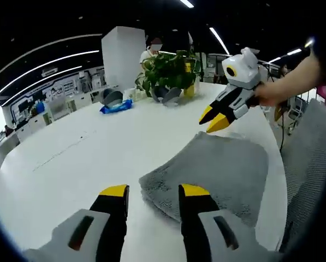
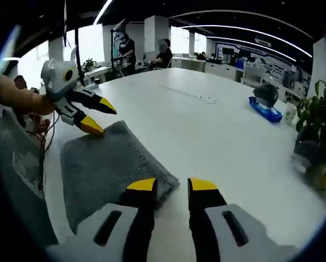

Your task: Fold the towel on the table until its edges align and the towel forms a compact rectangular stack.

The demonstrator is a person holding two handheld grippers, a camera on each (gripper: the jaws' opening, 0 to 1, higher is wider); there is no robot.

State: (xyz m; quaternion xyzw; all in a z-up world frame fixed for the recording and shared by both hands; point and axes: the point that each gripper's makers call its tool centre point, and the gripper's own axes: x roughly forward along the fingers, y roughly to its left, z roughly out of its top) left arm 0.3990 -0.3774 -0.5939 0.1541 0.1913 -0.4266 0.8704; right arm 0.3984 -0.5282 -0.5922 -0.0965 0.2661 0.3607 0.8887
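A grey towel (image 1: 217, 169) lies folded into a thick rectangle on the white table (image 1: 70, 147), near its edge. My left gripper (image 1: 154, 191) is open just above the towel's near corner, holding nothing. Over the far corner, my right gripper (image 1: 213, 119) is held by a hand (image 1: 280, 90) with its yellow-tipped jaws apart. In the right gripper view the towel (image 2: 108, 164) lies to the left. There my right gripper (image 2: 172, 184) is open at its near corner, and the left gripper (image 2: 99, 116) is open over the far corner.
A potted plant (image 1: 171, 68), a blue packet (image 1: 116, 106) and dark round objects (image 1: 112, 97) stand at the table's far side. The blue packet (image 2: 266, 111) and plant (image 2: 321, 114) also sit right of the right gripper. Grey fabric (image 1: 310, 158) hangs beyond the table edge. People stand in the background.
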